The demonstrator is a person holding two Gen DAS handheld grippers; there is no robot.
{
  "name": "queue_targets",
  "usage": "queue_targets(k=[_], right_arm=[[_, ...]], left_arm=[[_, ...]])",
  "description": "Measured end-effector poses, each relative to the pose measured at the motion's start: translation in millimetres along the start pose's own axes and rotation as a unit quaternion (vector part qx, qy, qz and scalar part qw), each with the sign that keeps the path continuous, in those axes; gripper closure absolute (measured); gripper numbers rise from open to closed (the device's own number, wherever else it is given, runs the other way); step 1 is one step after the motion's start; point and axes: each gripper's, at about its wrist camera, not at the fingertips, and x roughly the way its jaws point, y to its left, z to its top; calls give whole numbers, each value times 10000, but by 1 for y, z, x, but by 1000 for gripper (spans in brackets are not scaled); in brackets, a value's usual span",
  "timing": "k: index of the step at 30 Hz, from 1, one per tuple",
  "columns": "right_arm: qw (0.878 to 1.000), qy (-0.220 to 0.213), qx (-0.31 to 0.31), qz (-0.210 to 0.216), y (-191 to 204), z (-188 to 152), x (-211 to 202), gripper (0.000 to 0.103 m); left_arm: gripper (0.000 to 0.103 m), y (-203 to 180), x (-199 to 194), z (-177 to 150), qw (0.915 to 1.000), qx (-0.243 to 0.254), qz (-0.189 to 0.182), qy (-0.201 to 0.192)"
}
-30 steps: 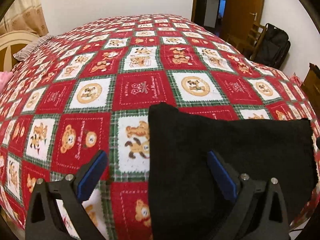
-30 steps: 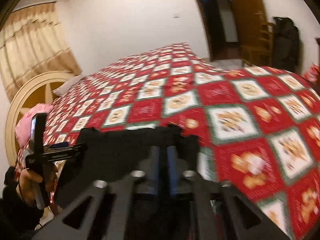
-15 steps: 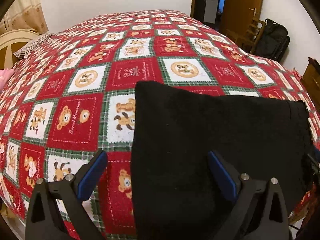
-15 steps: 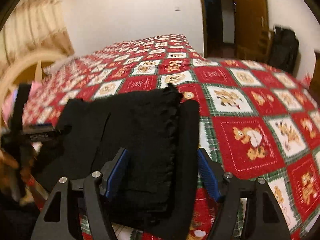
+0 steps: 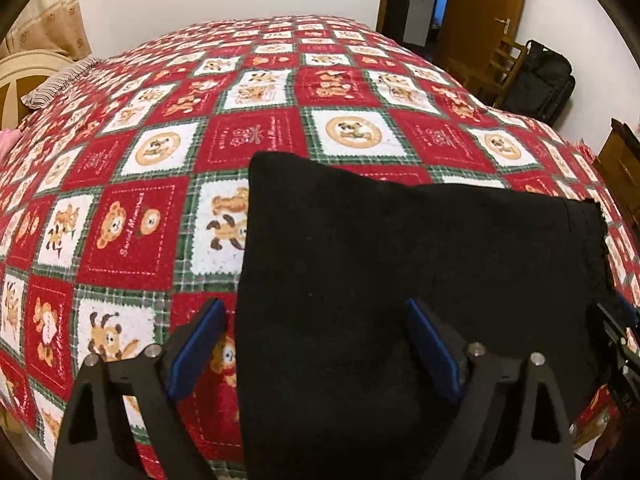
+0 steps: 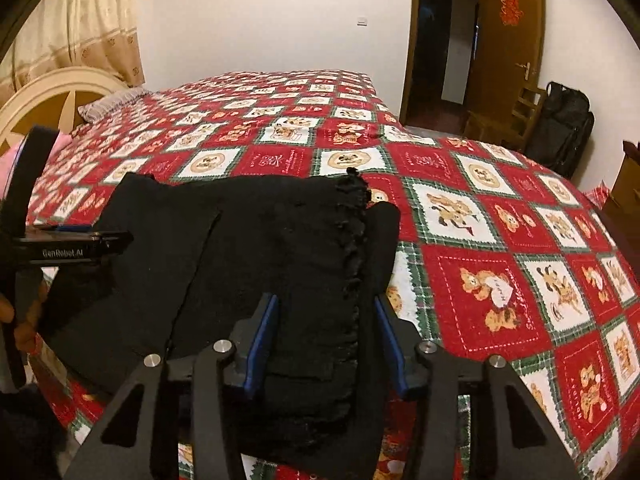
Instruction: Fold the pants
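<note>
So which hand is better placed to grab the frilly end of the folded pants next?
Probably the right. Its tool straddles the frilly edge of the pants, jaws having just narrowed; the left tool spans the plain edge.

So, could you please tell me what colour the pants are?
The pants are plain black, clearest in the right wrist view.

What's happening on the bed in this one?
A person holding a two-finger gripper in each hand is folding black pants on a bed with a red bear-print bedspread. The pants lie folded into a rough rectangle near the bed's edge. The left gripper is open, straddling the pants' left edge. The right gripper is open over the frilled edge at the other end; its jaws have just been closing, with cloth between them but not visibly pinched.
</note>
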Motion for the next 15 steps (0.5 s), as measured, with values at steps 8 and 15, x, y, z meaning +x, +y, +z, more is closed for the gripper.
queue_targets(k=[8,15], right_arm=[[9997,-27,252,21,0,3,7,46],[9998,58,52,174,8,3,4,78]], left_arm=[[23,-1,0,0,9998,-121,-178,22],[48,-10,-5,0,9997,41,-205,-111]])
